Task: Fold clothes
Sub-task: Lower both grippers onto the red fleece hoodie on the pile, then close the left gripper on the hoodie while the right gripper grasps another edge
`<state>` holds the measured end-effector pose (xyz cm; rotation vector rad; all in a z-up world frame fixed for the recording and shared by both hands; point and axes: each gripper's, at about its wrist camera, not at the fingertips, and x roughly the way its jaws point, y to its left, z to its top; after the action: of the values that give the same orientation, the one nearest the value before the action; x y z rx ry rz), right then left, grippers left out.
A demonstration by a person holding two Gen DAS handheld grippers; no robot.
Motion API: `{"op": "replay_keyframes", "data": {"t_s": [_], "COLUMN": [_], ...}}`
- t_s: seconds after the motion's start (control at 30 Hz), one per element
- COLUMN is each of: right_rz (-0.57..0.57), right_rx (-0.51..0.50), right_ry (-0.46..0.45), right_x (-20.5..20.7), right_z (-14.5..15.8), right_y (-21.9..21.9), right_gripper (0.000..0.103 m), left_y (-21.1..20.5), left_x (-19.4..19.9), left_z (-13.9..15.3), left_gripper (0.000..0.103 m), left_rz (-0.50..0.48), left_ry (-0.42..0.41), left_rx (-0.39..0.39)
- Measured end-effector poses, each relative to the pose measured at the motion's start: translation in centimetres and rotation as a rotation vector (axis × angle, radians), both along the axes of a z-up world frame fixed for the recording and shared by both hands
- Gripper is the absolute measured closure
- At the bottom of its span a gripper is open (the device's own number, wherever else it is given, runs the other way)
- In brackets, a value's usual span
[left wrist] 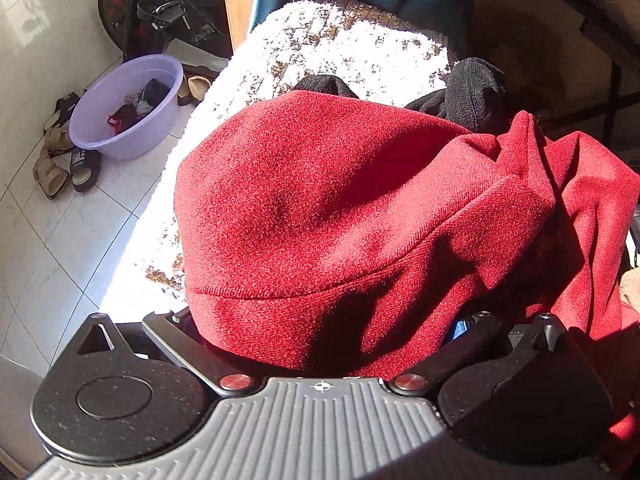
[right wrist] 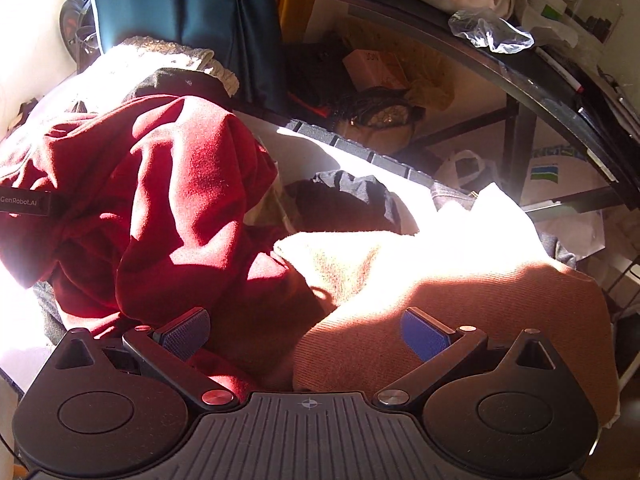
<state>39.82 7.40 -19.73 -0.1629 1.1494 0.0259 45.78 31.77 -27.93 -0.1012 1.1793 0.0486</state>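
A red woolly garment (left wrist: 340,208) lies bunched on a white fluffy blanket (left wrist: 340,40). It drapes over the fingers of my left gripper (left wrist: 320,340), so the fingertips are hidden and I cannot tell how the jaws stand. A black garment (left wrist: 472,96) lies behind the red one. In the right wrist view the red garment (right wrist: 160,200) is at the left and an orange-tan knit garment (right wrist: 460,304) lies at the right. My right gripper (right wrist: 306,332) is open, its blue pads (right wrist: 420,338) wide apart just above both garments, holding nothing.
A lilac basin (left wrist: 128,108) with small clothes stands on the tiled floor at the left, with sandals (left wrist: 64,164) beside it. A dark garment (right wrist: 348,200) lies behind the knit one. A cluttered dark table (right wrist: 520,80) stands at the right.
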Motion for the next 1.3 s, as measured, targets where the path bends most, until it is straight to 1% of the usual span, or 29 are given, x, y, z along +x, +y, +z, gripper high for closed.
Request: {"op": "replay_keyframes", "data": {"t_s": [0.13, 0.23, 0.3, 0.4, 0.47, 0.57, 0.7, 0.73, 0.83, 0.93, 0.97, 1.03, 1.13, 1.2, 1.3], "right_rz": [-0.042, -0.043, -0.044, -0.044, -0.038, -0.026, -0.019, -0.021, -0.026, -0.028, -0.027, -0.027, -0.031, -0.032, -0.028], "right_rx": [0.002, -0.004, -0.008, -0.014, -0.012, -0.019, -0.022, -0.020, -0.017, -0.011, -0.013, -0.013, -0.009, -0.004, 0.004], "right_ry": [0.010, 0.011, 0.012, 0.013, 0.013, 0.016, 0.018, 0.018, 0.023, 0.022, 0.022, 0.022, 0.023, 0.028, 0.036], "right_x": [0.4, 0.4, 0.3, 0.2, 0.1, 0.1, 0.2, 0.2, 0.3, 0.3, 0.3, 0.2, 0.2, 0.1, 0.0], "right_z": [-0.4, -0.6, -0.7, -0.9, -1.0, -1.4, -1.4, -1.3, -1.3, -1.4, -1.4, -1.4, -1.4, -1.4, -1.3], "right_y": [-0.9, -1.0, -1.2, -1.3, -1.1, -0.6, -0.3, -0.3, -0.4, -0.4, -0.4, -0.4, -0.4, -0.4, -0.3], "right_gripper": [0.001, 0.001, 0.001, 0.001, 0.001, 0.001, 0.001, 0.001, 0.001, 0.001, 0.001, 0.001, 0.001, 0.001, 0.001], "left_y": [0.0, 0.0, 0.2, 0.6, 0.8, 0.4, -0.7, -0.8, -0.6, 0.1, 0.2, 0.3, 0.5, 0.4, -0.5], "left_x": [0.3, 0.4, 0.3, 0.5, 0.5, 0.3, 0.0, -0.1, -0.1, 0.0, -0.1, -0.1, -0.6, -1.3, -2.4], "left_z": [-0.2, -0.2, -0.2, -0.3, -0.2, 0.3, 1.7, 1.9, 2.2, 2.5, 2.8, 3.3, 3.7, 4.3, 5.4], "left_gripper": [0.000, 0.000, 0.000, 0.000, 0.000, 0.001, 0.012, 0.016, 0.017, 0.024, 0.026, 0.027, 0.027, 0.027, 0.030], "left_rz": [-0.003, 0.006, 0.033, 0.087, 0.088, 0.049, 0.015, 0.006, -0.007, 0.003, -0.002, -0.013, -0.006, -0.023, -0.108], "left_ry": [0.020, 0.026, 0.036, 0.078, 0.087, 0.071, 0.045, 0.042, 0.050, 0.058, 0.053, 0.042, 0.025, -0.007, -0.064], "left_rx": [-0.004, -0.006, -0.019, -0.054, -0.062, -0.021, 0.021, 0.021, -0.006, -0.042, -0.042, -0.037, -0.051, -0.052, -0.024]}}
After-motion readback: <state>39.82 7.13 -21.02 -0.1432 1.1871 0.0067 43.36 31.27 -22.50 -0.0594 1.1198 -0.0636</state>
